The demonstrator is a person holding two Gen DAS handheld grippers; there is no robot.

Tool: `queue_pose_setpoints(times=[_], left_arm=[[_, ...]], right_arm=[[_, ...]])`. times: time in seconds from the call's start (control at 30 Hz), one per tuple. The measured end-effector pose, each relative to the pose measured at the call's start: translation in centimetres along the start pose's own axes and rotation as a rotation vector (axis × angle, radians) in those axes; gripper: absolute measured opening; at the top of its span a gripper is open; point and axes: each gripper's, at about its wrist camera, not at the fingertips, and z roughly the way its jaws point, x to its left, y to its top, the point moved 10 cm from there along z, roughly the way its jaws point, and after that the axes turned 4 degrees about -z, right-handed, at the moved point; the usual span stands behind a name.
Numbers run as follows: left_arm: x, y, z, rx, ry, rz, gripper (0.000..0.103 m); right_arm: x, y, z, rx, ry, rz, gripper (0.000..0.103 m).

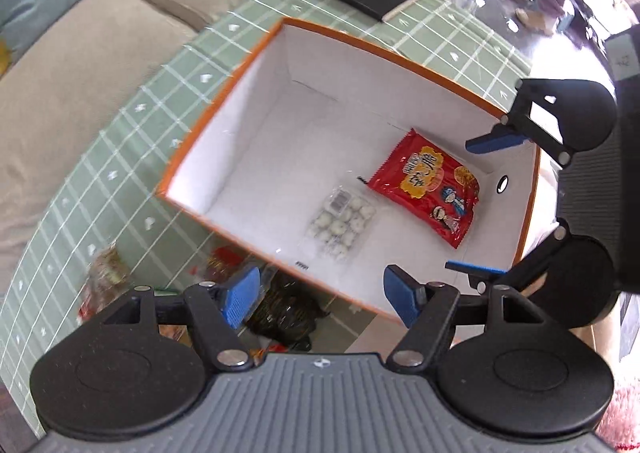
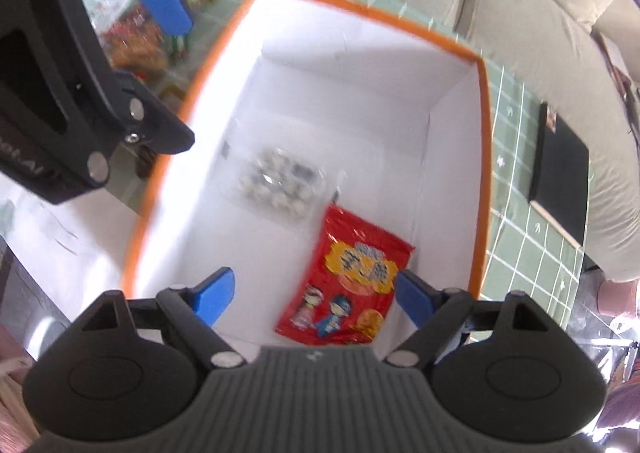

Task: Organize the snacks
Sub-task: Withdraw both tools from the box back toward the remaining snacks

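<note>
Left wrist view: left gripper [image 1: 322, 295] spread apart, empty, above box [image 1: 208, 109].
Right gripper [image 2: 314, 295]: apart, empty.
Box contents: red packet [image 1: 426, 191], clear tray [image 1: 342, 223].

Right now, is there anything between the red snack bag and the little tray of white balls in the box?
No. In the left wrist view, only bare white box floor separates the red snack bag from the clear tray.

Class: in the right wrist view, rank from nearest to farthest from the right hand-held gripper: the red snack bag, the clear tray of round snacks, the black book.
1. Red snack bag: in the box, just beyond the fingertips.
2. Clear tray: in the box, farther in.
3. Black book: outside the box, on the tablecloth's right.
</note>
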Motion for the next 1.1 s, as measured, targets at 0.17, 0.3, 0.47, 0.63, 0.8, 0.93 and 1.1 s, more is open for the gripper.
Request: queue_pose_setpoints(times=[0.17, 0.3, 0.47, 0.63, 0.8, 0.93, 1.1], left_arm=[[2.8, -2.7, -2.3, -0.065, 0.041, -0.045, 0.083], [5.7, -5.4, -3.4, -0.134, 0.135, -0.105, 0.083], [8.8, -9.4, -3.6, -0.192, 0.206, -0.224, 0.083], [10.4, -13.1, -3.6, -0.258, 0.228, -0.345, 0.083], [11.9, -16.6, -3.3, -0.318, 0.236, -0.473, 0.083], [13.1, -19.4, -2.2, -0.341, 0.251, -0.573, 0.083], [14.3, -22.6, -0.3, -0.367, 0.227, -0.686, 0.078]], right_arm=[[2.6, 2.2, -3.2, -0.109, -0.003, 0.019, 0.084], [5.1, 3.8, -5.1, -0.213, -0.001, 0.041, 0.086], [8.5, 5.7, -6.0, -0.303, -0.035, 0.056, 0.086], [11.5, 7.0, -5.8, -0.383, -0.131, 0.041, 0.086], [14.1, 7.8, -4.8, -0.439, -0.178, 0.060, 0.086], [15.7, 8.1, -3.7, -0.468, -0.175, 0.099, 0.086], [17.4, 8.3, -1.9, -0.489, -0.152, 0.145, 0.084]])
